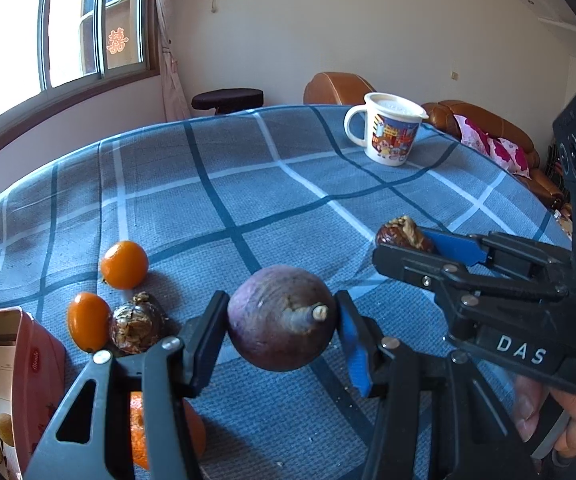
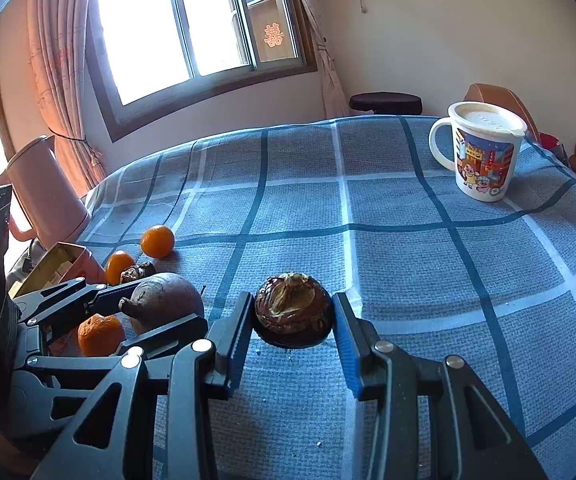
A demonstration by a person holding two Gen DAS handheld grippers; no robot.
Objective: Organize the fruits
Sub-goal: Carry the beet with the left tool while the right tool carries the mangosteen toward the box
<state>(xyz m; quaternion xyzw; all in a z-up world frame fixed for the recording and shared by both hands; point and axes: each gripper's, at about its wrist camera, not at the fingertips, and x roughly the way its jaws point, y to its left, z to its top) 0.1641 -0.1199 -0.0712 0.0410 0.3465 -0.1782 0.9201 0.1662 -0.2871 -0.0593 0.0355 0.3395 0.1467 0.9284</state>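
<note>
The left gripper (image 1: 282, 316) clamps a round, dull-purple fruit with a stubby stem (image 1: 282, 316), its stem pointing back at the camera, just above the blue checked tablecloth (image 1: 248, 168). Just to its right, the right gripper (image 2: 292, 314) pinches a wrinkled brown dried fruit (image 2: 292, 312). Small orange citrus fruits (image 1: 124, 264) and an open pink carton (image 1: 28, 364) lie left, nearest the left gripper.

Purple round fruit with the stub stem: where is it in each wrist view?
Left wrist: purple fruit sits low centre, clamped between the left hand-held gripper's pads, stem toward the camera.
Right wrist: same fruit sits at lower left, seen side-on in that gripper, behind a wrinkled orange.
Shared landmark: the cartoon mug on the checked cloth, far right in both views.
</note>
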